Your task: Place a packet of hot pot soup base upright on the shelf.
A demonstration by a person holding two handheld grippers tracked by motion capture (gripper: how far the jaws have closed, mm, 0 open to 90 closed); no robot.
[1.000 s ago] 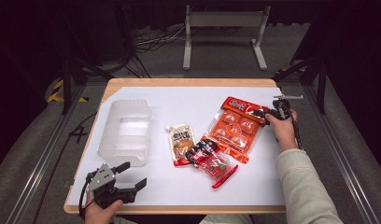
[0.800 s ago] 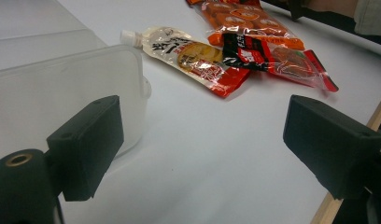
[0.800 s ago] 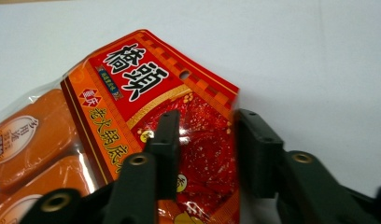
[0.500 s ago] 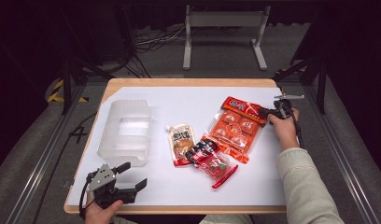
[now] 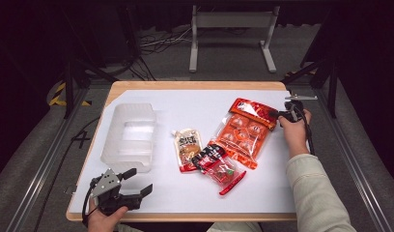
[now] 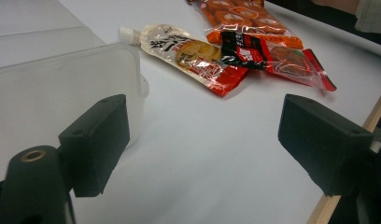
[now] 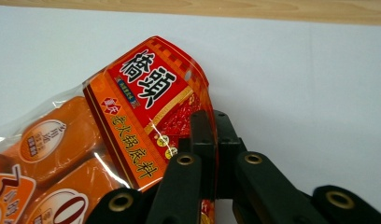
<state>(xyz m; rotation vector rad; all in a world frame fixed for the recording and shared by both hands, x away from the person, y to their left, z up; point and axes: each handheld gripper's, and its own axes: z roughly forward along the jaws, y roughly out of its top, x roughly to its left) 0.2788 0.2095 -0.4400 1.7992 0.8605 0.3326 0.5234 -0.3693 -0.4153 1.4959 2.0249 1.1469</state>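
Nothing much has shifted, right claw [image 7: 208,140] still pinched on glossy orange snack bag [image 5: 244,131] near counter's [image 5: 195,99] right edge, left claw [image 5: 135,181] spread wide at front-left corner beside frosted, seemingly plastic tub [image 5: 129,136].

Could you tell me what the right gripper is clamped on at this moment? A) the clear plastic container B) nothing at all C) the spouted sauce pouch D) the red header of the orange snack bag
D: the right gripper has its jaws closed on the red header edge of the orange snack bag.

dark room, grey floor [image 5: 35,159], white-topped wooden table [image 5: 185,87], metal stand [image 5: 231,19] behind
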